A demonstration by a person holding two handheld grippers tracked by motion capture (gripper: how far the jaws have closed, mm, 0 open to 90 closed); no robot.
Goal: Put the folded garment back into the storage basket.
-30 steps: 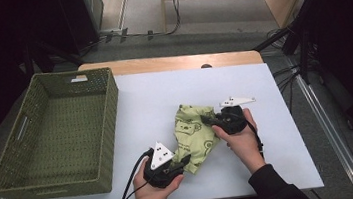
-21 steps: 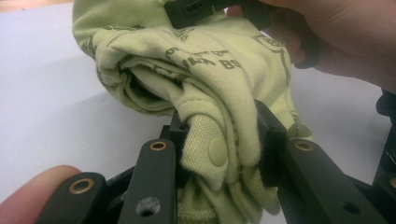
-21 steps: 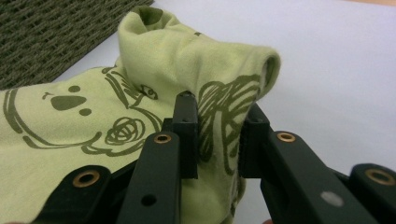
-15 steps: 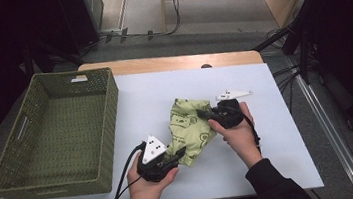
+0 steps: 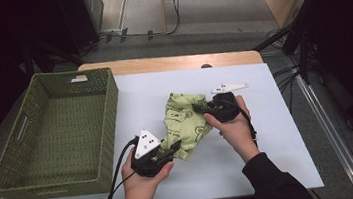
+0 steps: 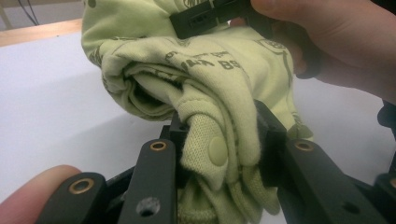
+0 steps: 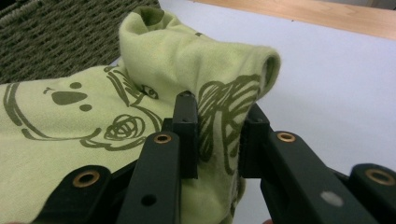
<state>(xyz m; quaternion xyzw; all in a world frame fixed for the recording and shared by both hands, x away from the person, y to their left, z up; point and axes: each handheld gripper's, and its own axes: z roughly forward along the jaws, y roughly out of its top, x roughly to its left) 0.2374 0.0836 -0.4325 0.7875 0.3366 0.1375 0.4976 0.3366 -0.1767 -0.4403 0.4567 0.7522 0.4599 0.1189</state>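
Note:
A folded light-green garment [image 5: 183,124] with dark green cartoon prints hangs between both grippers above the white table top [image 5: 280,143]. My left gripper [image 5: 170,151] is shut on its near lower edge; the left gripper view shows thick folds and a snap button [image 6: 217,150] pinched between the jaws [image 6: 219,140]. My right gripper [image 5: 199,108] is shut on the garment's far right edge; the right gripper view shows a printed fold [image 7: 219,116] squeezed between its jaws [image 7: 217,135]. Both hands sit near the table's front middle.
A green woven basket [image 5: 93,119] stands at the left of the table, close to the garment's left side. A wooden strip [image 5: 170,63] runs along the table's far edge. Dark equipment and cables stand beyond the table on the right.
Both grippers have risen with the garment and shifted left, toward the basket. The grips have not changed.

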